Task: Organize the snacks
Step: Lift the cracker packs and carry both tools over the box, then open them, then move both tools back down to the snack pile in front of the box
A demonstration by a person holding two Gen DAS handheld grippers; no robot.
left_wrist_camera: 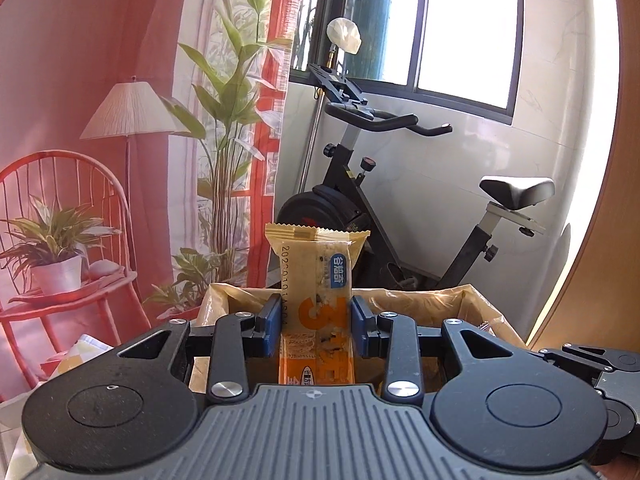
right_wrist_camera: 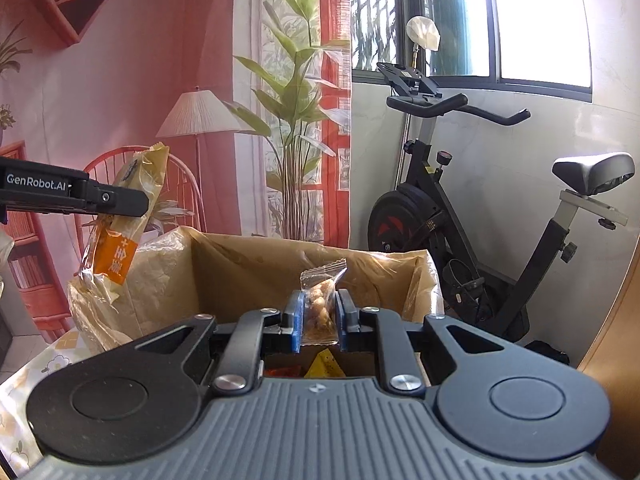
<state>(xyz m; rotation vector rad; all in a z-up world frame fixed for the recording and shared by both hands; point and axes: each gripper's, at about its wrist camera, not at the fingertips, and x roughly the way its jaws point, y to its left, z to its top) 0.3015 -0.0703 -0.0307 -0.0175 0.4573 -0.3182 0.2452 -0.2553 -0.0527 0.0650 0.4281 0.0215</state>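
Two grippers raised over a lined cardboard box (right_wrist_camera: pixel 240 272). Left gripper (left_wrist_camera: pixel 313 322), fingers (left_wrist_camera: pixel 269 322) clamped on a yellow-orange snack bar (left_wrist_camera: pixel 318 280), held upright above the near rim. Right gripper (right_wrist_camera: pixel 317 320), fingers (right_wrist_camera: pixel 295 322) pinched tight on a small clear nut packet (right_wrist_camera: pixel 320 300), just over the box's open mouth. Free air above the box; exercise bike (right_wrist_camera: pixel 460 208) close behind its far wall, curved wooden edge (right_wrist_camera: pixel 616 340) to the right. Box floor mostly hidden by gripper bodies: only scraps of orange and yellow wrappers (right_wrist_camera: pixel 324 366) showing. Table (right_wrist_camera: pixel 24 384) cut off at left.
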